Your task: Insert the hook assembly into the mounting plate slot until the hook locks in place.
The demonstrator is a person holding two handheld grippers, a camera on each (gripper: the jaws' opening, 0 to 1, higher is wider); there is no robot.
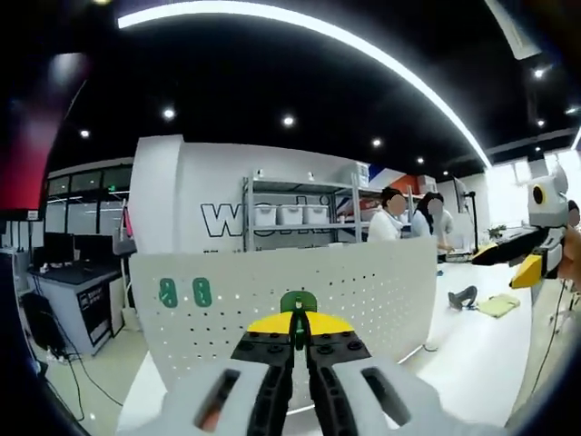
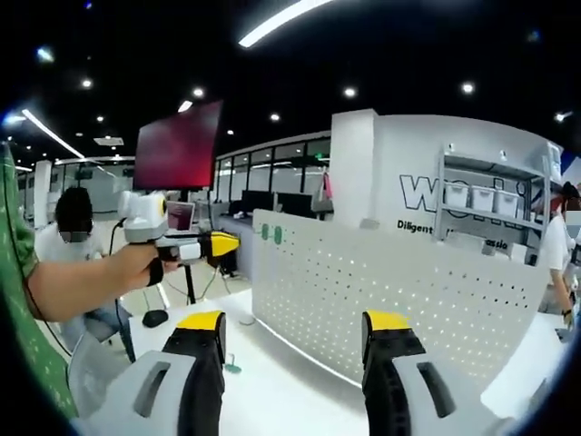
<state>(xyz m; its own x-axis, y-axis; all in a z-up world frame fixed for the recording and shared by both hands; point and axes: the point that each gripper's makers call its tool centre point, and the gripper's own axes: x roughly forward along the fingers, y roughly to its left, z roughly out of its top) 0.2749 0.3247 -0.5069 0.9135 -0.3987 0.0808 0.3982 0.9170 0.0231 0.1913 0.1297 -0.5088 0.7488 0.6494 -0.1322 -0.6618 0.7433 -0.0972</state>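
A green hook assembly (image 1: 297, 304) is held clamped between the closed fingers of the left gripper (image 1: 299, 338) just before the upright white pegboard mounting plate (image 1: 363, 291), not yet inserted, while the right gripper (image 2: 295, 350) is held wide open and empty.

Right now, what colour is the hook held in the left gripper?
Green. The hook in the left gripper shows best in the left gripper view.

White-bodied grippers, black jaws with yellow tips; green patterned sleeve (image 2: 23, 300).
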